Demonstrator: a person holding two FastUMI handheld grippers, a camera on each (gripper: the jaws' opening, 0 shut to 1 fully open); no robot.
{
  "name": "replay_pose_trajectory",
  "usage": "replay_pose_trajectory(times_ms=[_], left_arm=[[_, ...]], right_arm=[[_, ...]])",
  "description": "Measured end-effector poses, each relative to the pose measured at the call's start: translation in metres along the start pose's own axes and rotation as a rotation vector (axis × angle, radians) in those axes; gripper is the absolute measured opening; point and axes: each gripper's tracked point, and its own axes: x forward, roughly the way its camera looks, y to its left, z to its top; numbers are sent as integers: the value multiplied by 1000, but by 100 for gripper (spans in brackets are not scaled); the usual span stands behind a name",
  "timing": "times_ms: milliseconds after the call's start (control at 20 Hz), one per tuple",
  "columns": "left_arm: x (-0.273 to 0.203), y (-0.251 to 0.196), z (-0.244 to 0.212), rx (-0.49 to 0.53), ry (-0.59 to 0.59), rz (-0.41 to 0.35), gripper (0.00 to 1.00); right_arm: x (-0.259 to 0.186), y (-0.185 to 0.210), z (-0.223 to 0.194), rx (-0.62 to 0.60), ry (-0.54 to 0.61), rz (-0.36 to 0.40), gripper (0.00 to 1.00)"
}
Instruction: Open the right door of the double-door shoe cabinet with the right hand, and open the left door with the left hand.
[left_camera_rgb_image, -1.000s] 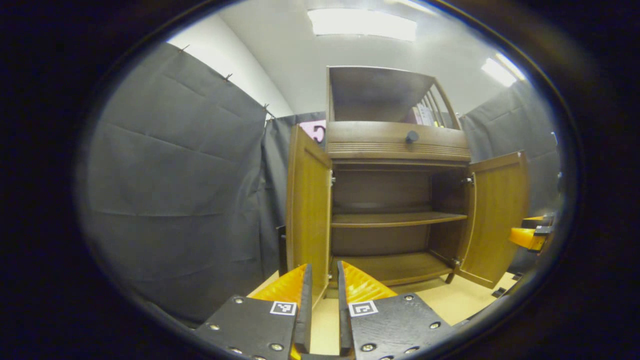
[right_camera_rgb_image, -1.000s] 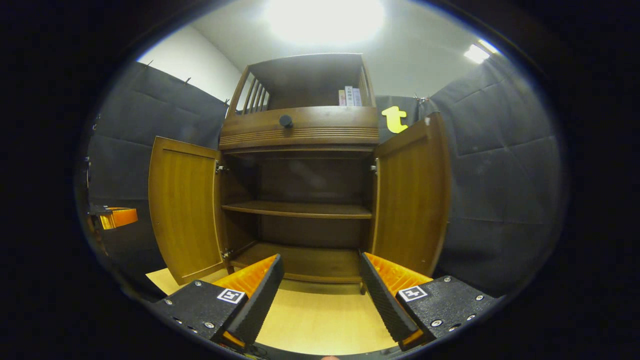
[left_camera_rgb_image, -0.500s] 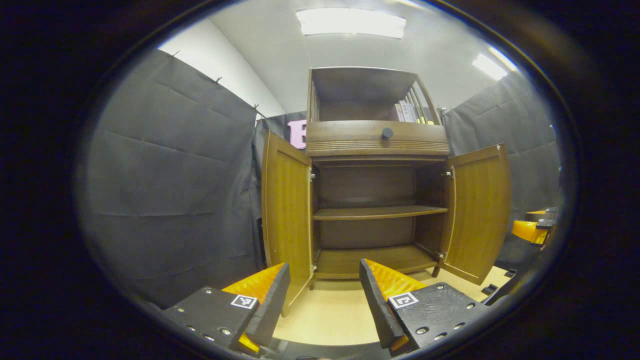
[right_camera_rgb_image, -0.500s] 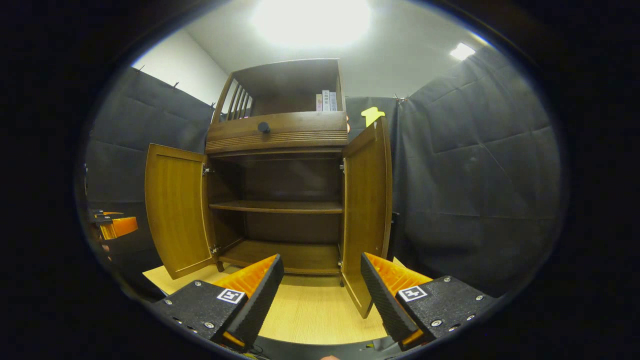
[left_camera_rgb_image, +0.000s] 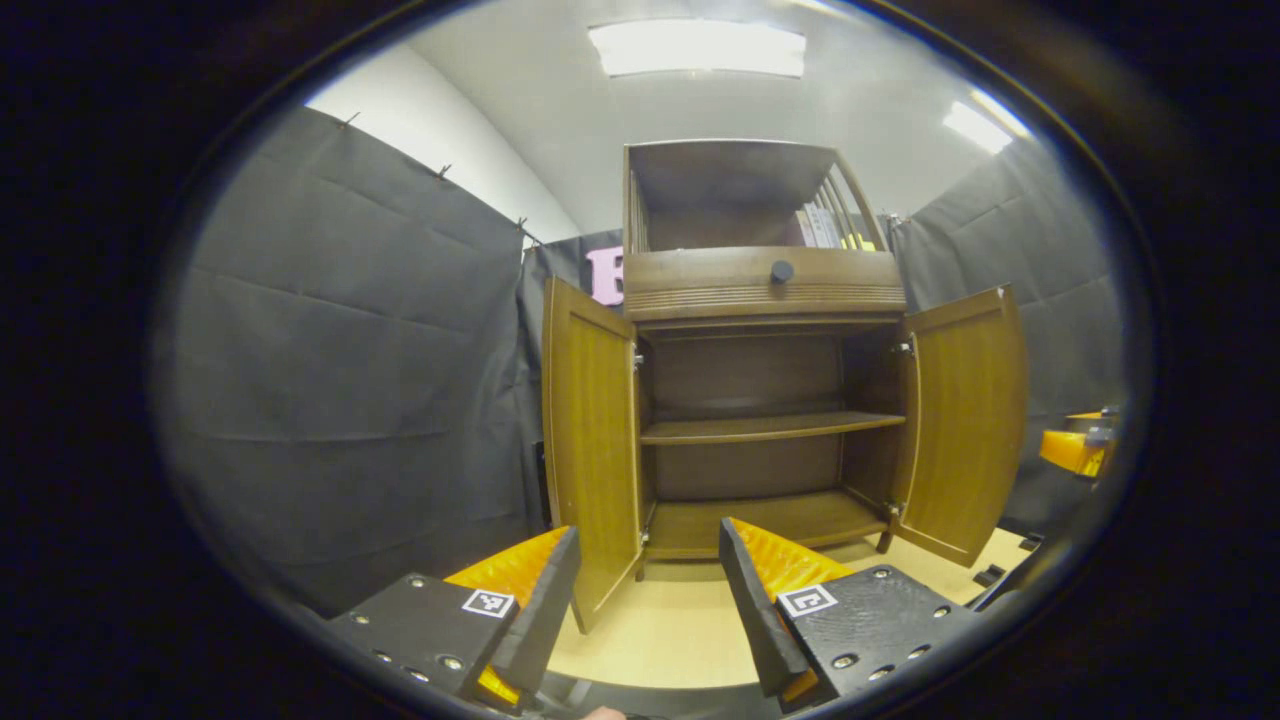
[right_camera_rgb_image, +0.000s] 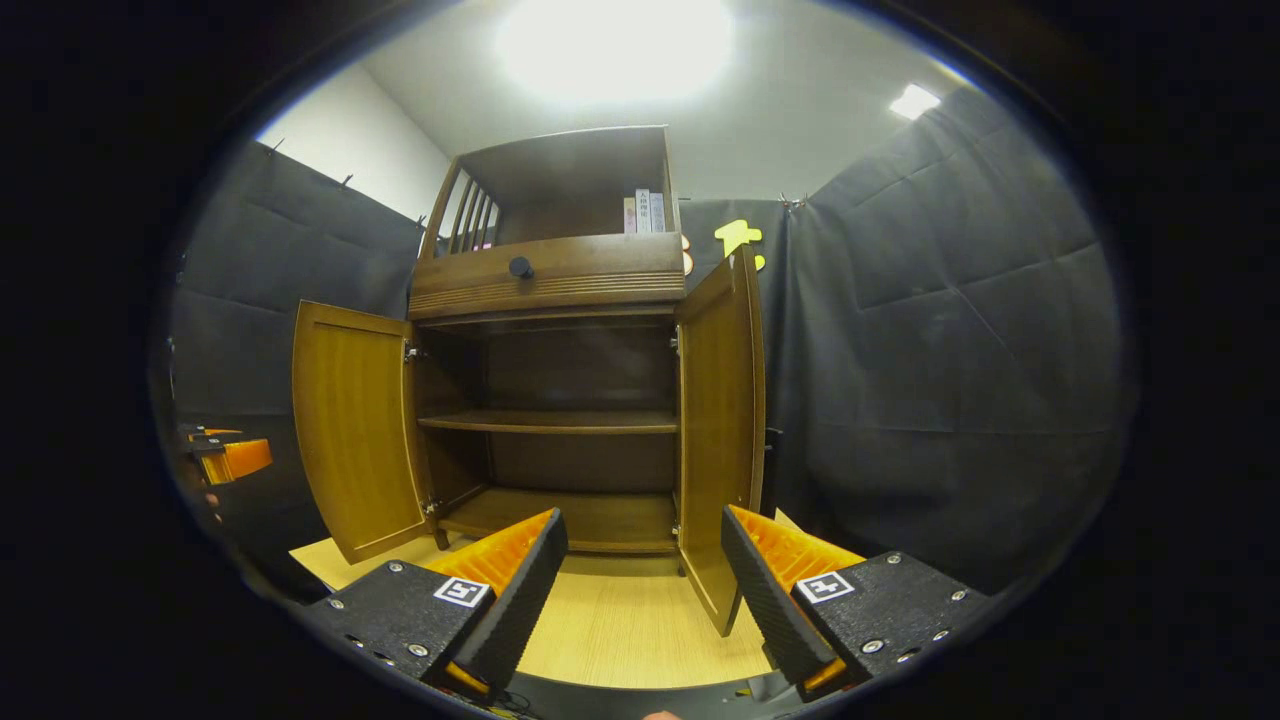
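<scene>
Doors (left_camera_rgb_image: 592, 440) (right_camera_rgb_image: 718, 420) of the cabinet (left_camera_rgb_image: 765, 285) look open, so both tongs (left_camera_rgb_image: 648, 590) (right_camera_rgb_image: 645, 585), spread wide and empty, should back away without bumping them.

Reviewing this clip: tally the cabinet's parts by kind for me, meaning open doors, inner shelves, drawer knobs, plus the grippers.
Open doors: 2, left door and right door
Inner shelves: 2, middle shelf and bottom shelf
Drawer knobs: 1, knob
Grippers: 2, left gripper and right gripper
Total: 7
</scene>
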Motion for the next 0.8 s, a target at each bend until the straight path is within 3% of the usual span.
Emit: replay_pose_trajectory(times_ms=[800], left_arm=[[1, 0, 3, -1, -18, -3, 84]], right_arm=[[2, -3, 0, 1, -2, -10, 95]])
